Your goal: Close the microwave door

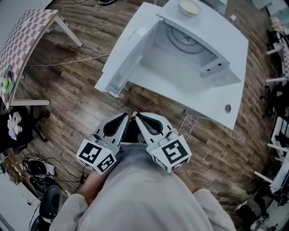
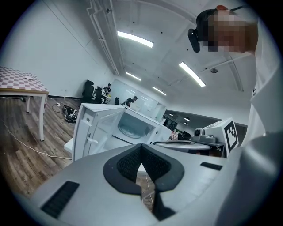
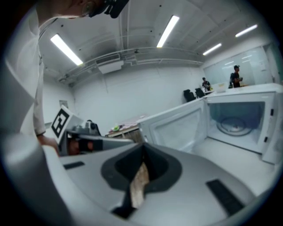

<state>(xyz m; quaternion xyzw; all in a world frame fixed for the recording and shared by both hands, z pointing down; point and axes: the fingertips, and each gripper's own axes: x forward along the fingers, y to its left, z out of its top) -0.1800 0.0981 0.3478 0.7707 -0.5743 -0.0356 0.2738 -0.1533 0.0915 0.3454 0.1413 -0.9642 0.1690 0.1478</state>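
Head view, with both gripper views. The left gripper (image 1: 128, 116) and right gripper (image 1: 138, 114) are drawn in close against the person's pale grey top (image 1: 135, 198). They are angled towards each other, so their tips nearly meet above the wooden plank floor (image 1: 81, 99). Each carries a cube printed with black-and-white square markers: the left cube (image 1: 96, 155) and the right cube (image 1: 172, 155). Each gripper's own view shows its dark, ribbed jaw pads pressed together at the tips, clenched on nothing; only floor shows through the gap beneath them.

The microwave (image 1: 212, 36), a smooth white box, stands ahead on a white table (image 1: 216, 106), well apart from both grippers. Its door (image 1: 124, 58) is swung wide open to the left, exposing the cavity and a round glass turntable (image 1: 183, 40). A shallow pale bowl (image 1: 188, 6) sits on the microwave's roof. At far left stands a table with a pink-and-white checked top (image 1: 27, 40), and a thin cable (image 1: 67, 63) trails across the planks
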